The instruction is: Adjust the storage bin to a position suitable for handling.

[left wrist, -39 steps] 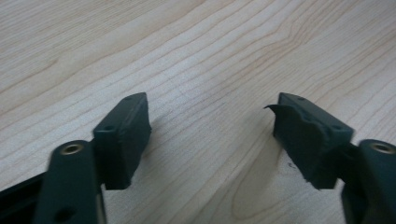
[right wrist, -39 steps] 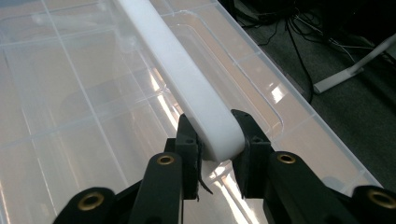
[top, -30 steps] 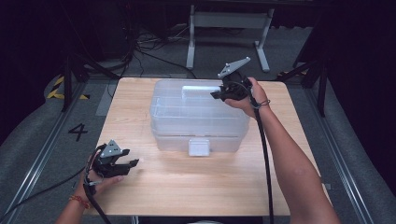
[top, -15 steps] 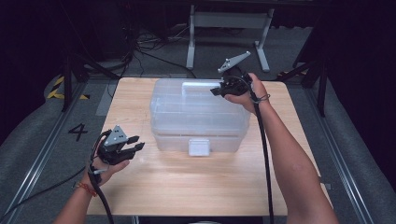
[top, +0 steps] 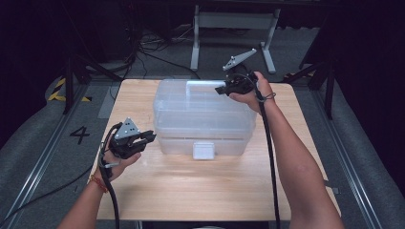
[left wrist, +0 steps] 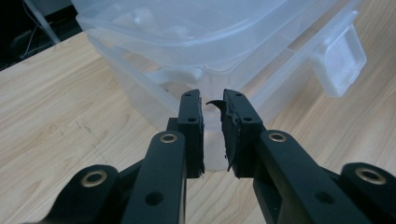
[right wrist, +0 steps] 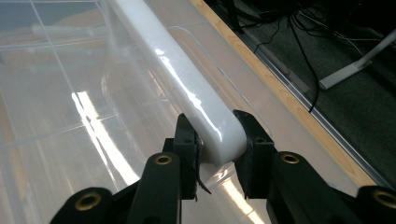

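A clear plastic storage box (top: 203,119) is seen in the middle of the wooden table (top: 215,191), lid on, its white latch (top: 204,150) facing the person's side. At the far right corner of the lid, the white handle bar (right wrist: 187,88) is gripped by the right gripper (top: 223,89): in the right gripper view both black pads are pressed against the rounded end of the bar, one on each side. The left gripper (top: 147,138) is held above the table just beside the box's left front corner, pointed toward it. Its jaws have just been closing and are now narrowed to a slim gap, and nothing is caught between them; in the left gripper view the box wall (left wrist: 154,88) is seen beyond the tips, not touched.
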Available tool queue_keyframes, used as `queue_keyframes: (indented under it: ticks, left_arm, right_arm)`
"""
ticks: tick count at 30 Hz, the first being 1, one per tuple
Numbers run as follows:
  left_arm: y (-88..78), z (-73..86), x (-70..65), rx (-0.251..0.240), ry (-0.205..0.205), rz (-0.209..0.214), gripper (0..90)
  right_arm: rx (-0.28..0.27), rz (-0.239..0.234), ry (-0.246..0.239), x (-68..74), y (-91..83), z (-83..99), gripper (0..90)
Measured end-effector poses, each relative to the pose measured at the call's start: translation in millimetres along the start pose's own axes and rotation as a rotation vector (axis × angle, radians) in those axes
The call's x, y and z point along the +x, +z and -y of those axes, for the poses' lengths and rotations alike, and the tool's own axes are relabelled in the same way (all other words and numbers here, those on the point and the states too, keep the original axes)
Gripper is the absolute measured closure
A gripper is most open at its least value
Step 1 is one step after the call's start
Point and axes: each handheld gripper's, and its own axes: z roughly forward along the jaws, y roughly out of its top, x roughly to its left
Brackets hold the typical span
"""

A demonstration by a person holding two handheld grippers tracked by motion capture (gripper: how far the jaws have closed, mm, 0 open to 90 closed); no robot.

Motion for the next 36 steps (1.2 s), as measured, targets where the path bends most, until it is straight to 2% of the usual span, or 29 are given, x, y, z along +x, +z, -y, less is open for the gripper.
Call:
queue_keyframes:
  ticks: [3, 8, 11, 17, 21, 23, 26, 29, 30, 35, 36]
  left_arm:
    - [3.4, -0.9, 0.5, -0.021, -0.015, 0.008, 82.6]
    - [7.2, -2.4, -0.1, -0.053, -0.015, -0.008, 89.3]
    - [8.6, 0.1, 0.3, -0.057, -0.015, 0.004, 90.0]
    - [9.4, 0.9, 1.0, -0.068, -0.013, -0.003, 90.0]
    - [10.1, 2.0, 0.3, -0.072, -0.017, -0.007, 90.0]
    - [9.8, 1.9, -0.5, -0.069, -0.014, -0.012, 90.0]
    - [9.4, 2.1, -0.6, -0.075, -0.011, -0.014, 90.0]
    - [9.3, 1.9, -0.6, -0.072, -0.005, -0.014, 90.0]
    - [9.2, 2.0, -0.3, -0.07, -0.004, -0.015, 90.0]
    - [8.9, 1.6, 0.0, -0.07, -0.005, -0.012, 90.0]
    - [8.9, 1.6, 0.0, -0.07, -0.005, -0.012, 90.0]
  right_arm:
    - [0.001, 0.002, -0.001, -0.1, -0.2, -0.2, 72.7]
    - [0.011, 0.008, -0.002, 1.0, -0.6, -1.1, 72.6]
    - [0.018, 0.01, -0.006, 1.9, -0.6, -1.5, 72.5]
    - [0.011, 0.017, -0.005, 3.5, -1.0, 0.7, 72.5]
    - [0.008, 0.042, -0.034, 6.9, -2.2, 1.4, 71.3]
    - [-0.014, 0.068, -0.046, 8.9, -7.6, 3.5, 66.9]
    - [-0.039, 0.071, -0.056, 9.2, -19.1, 8.5, 66.9]
    - [-0.065, 0.093, -0.033, 6.8, -33.5, 18.0, 64.7]
    - [-0.07, 0.111, -0.035, 6.7, -40.5, 22.1, 64.1]
    - [-0.096, 0.137, -0.025, 4.0, -69.6, 40.5, 63.3]
    - [-0.096, 0.137, -0.025, 4.0, -69.6, 40.5, 63.3]
